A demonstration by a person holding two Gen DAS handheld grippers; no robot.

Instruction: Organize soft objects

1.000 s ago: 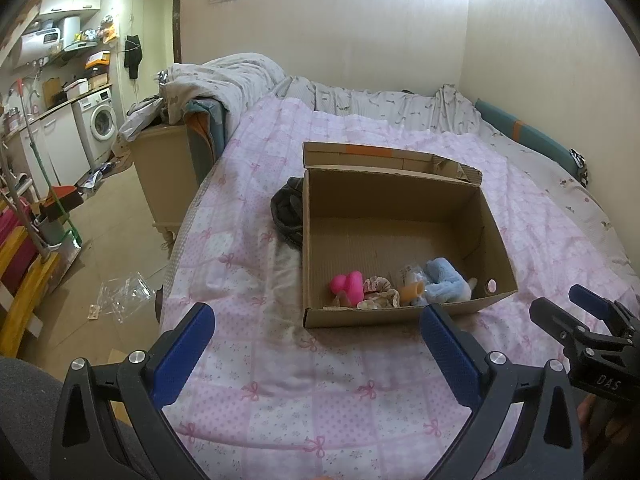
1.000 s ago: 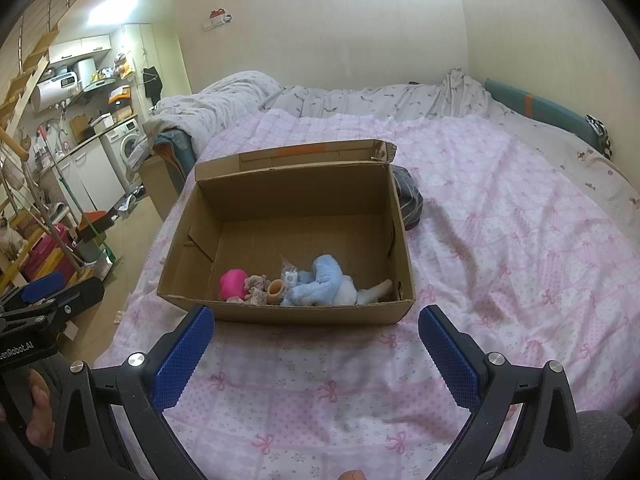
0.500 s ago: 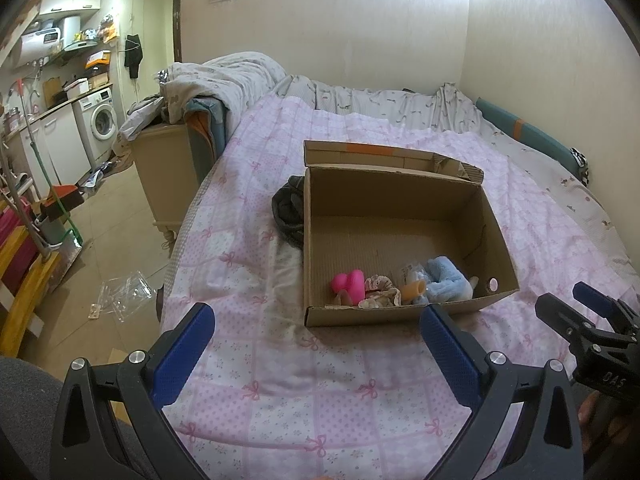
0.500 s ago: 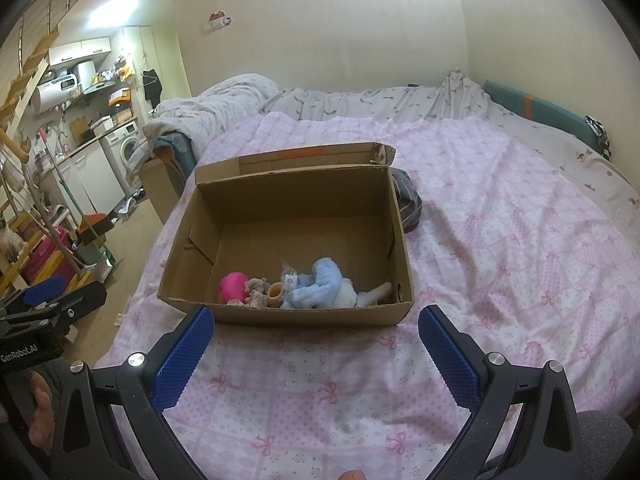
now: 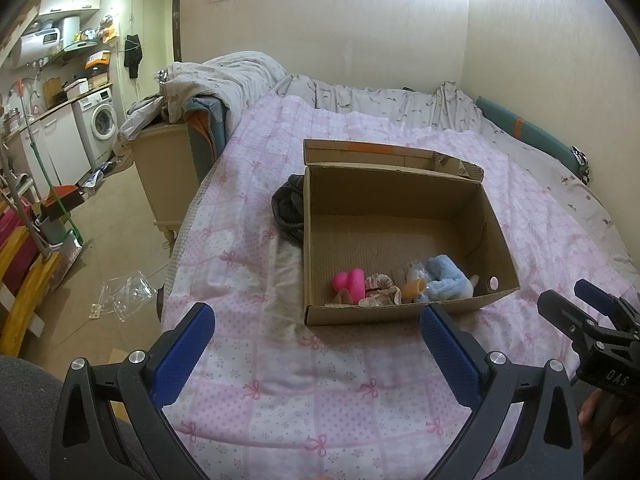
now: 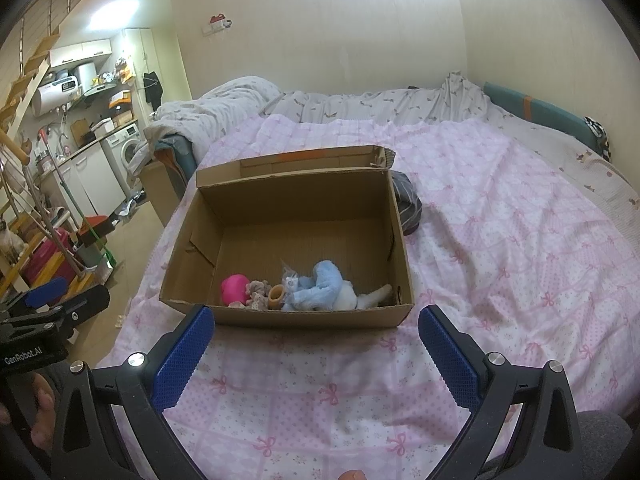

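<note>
An open cardboard box (image 5: 400,314) (image 6: 304,316) rests on the pink patterned bed. Along its near wall lie a pink soft toy (image 5: 352,282) (image 6: 235,288), a frilly beige scrunchie (image 5: 380,290) (image 6: 258,292), a small orange piece (image 5: 414,288) (image 6: 276,296) and a light blue plush (image 5: 444,280) (image 6: 324,286). My left gripper (image 5: 316,344) hangs open over the bedspread in front of the box, nothing between its fingers. My right gripper (image 6: 316,346) is likewise open and empty just before the box, and it shows at the right edge of the left wrist view (image 5: 588,312).
A dark bundled garment (image 5: 288,208) (image 6: 406,206) lies against the box's far side. A rumpled grey duvet (image 5: 224,80) is heaped at the bed head beside a beige cabinet (image 5: 168,172). The floor on the left holds clear plastic packaging (image 5: 124,292), a mop and a washing machine (image 5: 100,124).
Both grippers have drawn back slightly toward the bed's near edge; the right gripper sits a little lower in the left wrist view. Box and contents unchanged.
</note>
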